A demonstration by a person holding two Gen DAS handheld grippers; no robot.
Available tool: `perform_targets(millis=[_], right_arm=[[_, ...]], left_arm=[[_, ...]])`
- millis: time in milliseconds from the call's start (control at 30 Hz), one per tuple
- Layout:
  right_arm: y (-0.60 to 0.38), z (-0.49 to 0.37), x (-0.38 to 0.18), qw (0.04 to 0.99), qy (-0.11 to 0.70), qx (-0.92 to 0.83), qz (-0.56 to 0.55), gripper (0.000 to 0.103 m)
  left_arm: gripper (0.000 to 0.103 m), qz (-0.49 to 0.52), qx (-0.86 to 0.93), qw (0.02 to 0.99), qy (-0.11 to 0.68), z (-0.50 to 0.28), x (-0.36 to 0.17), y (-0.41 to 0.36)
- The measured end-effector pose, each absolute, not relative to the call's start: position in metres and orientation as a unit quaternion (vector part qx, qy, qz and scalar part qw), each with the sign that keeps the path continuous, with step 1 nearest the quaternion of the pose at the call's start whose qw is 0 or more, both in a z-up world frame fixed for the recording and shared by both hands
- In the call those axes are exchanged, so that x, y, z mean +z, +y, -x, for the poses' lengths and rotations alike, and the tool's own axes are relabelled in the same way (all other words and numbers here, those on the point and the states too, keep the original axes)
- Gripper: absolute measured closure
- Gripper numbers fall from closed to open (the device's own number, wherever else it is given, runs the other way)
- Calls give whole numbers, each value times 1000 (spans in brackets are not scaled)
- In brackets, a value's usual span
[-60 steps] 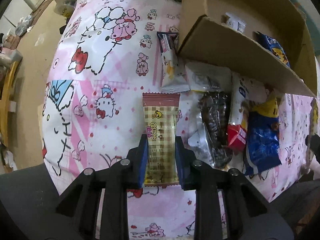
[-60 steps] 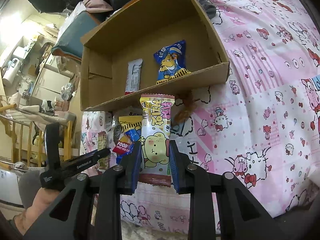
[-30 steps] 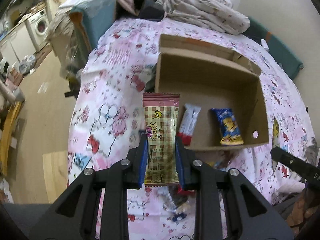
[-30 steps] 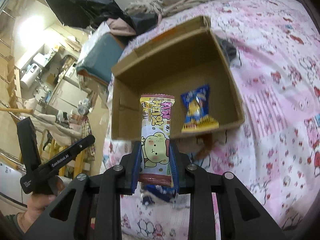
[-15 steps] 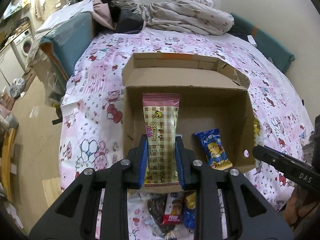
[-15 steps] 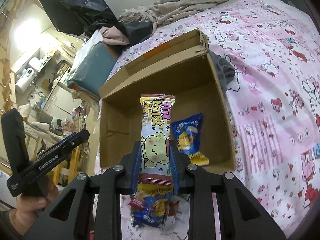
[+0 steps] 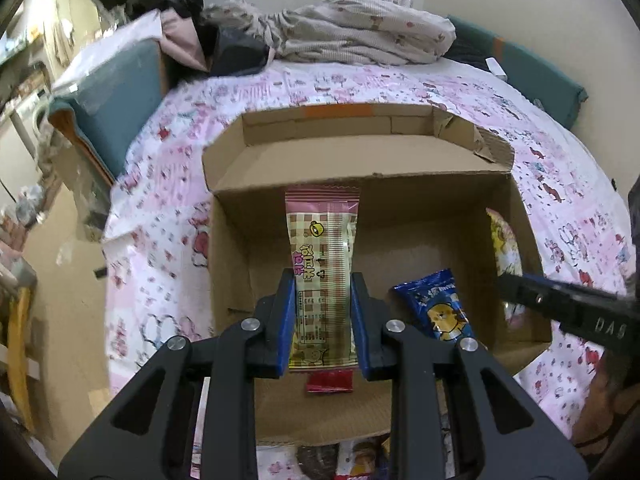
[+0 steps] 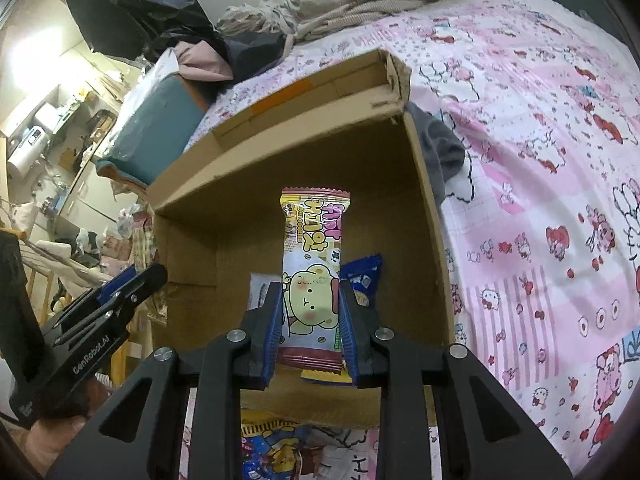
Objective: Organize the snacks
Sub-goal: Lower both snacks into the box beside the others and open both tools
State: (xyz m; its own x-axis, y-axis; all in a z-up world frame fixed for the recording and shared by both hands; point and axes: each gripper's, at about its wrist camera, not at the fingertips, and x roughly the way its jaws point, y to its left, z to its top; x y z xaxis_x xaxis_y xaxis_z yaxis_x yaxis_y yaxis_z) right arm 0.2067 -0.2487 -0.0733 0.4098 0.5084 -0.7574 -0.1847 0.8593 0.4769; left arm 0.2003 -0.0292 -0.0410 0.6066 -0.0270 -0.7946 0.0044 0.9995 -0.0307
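Observation:
My left gripper (image 7: pixel 322 324) is shut on a pink checked snack pack (image 7: pixel 322 264) and holds it over the open cardboard box (image 7: pixel 360 152). My right gripper (image 8: pixel 308 328) is shut on a yellow-pink bear snack pack (image 8: pixel 312 264), also over the box (image 8: pixel 424 208). A blue snack pack (image 7: pixel 436 304) lies on the box floor; it shows partly behind the bear pack in the right wrist view (image 8: pixel 366 276). A white pack with a red end (image 7: pixel 329 382) lies under my left gripper. The right gripper (image 7: pixel 568 312) with the bear pack (image 7: pixel 505 244) shows at the right of the left wrist view.
The box sits on a pink cartoon-print bedspread (image 8: pixel 540 160). More loose snacks (image 7: pixel 360 456) lie in front of the box. Crumpled bedding (image 7: pixel 360 36) is heaped at the far end. A teal cushion (image 7: pixel 108 108) sits at the left bed edge.
Both grippers have lifted their packs from the bedspread and moved forward over the box. The box now fills both views, and the packs hang over its floor.

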Motion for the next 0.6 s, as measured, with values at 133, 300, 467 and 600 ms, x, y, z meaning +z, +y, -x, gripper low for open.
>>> perform_targets(millis=[133, 300, 467, 600], right_arm=[[-240, -207, -79, 818, 512, 218, -146, 75], [-235, -209, -88, 810, 527, 216, -144, 75], [-232, -210, -92, 803, 536, 217, -141, 75], [-228, -211, -95, 798, 543, 219, -143, 74]], left_arm=[[81, 26, -9, 886, 463, -206, -53, -28], [81, 34, -10, 880, 474, -208, -62, -27], [81, 37, -8, 880, 474, -207, -63, -25], [81, 39, -9, 879, 476, -207, -64, -25]])
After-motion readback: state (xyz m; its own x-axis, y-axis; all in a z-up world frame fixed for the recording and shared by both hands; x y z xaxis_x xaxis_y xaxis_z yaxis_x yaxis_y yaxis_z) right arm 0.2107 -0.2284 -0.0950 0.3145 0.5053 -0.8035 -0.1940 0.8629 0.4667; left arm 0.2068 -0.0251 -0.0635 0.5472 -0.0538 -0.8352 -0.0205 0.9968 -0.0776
